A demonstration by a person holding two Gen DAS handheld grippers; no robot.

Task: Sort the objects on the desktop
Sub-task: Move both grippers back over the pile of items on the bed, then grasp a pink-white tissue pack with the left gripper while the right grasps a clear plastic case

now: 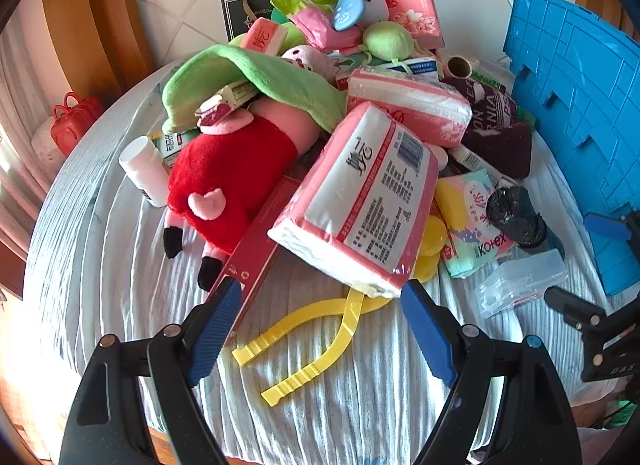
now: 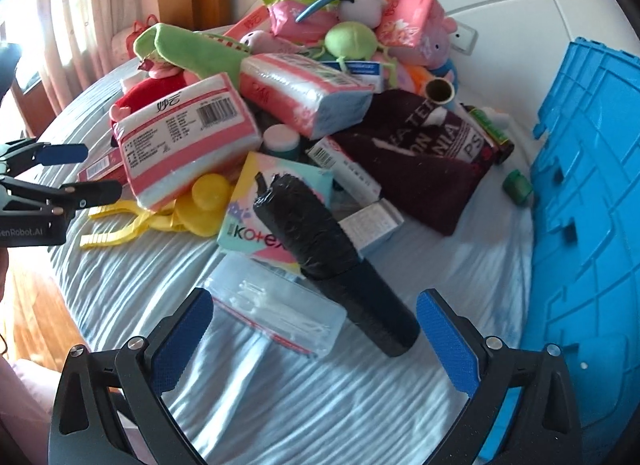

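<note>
Pink-and-white plastic wraps the nearest tissue pack (image 1: 360, 201), which lies tilted on the front of the heap, its long axis running from the near edge up and away toward the pile's middle, barcode end farthest from the left wrist camera. Its lower corner sits just above the yellow plastic tongs (image 1: 316, 341), whose two arms splay toward the camera on the pale striped cloth (image 1: 360, 405).

The left gripper (image 1: 320, 329) hangs over the tongs with its blue pads wide apart and nothing between them; the left pad is just beside the edge of a long red box (image 1: 256, 257) that slants out from under the red plush toy (image 1: 228, 173).

The right gripper (image 2: 314, 329) is likewise spread wide and holds nothing. Between its pads, untouched, lies the near end of a black roll (image 2: 328, 257); the roll's long axis points away and to the left, its crumpled far end resting on the Kotex packet (image 2: 256, 225). A clear plastic case (image 2: 276, 313) lies flat just left of the roll, with small white sticks visible inside.

A blue crate (image 2: 588, 193) stands along the right edge of the cloth, near the pile; its inside cannot be seen from either view. A second tissue pack (image 2: 304, 93) lies higher on the heap, beside a dark maroon cloth (image 2: 424, 161).
</note>
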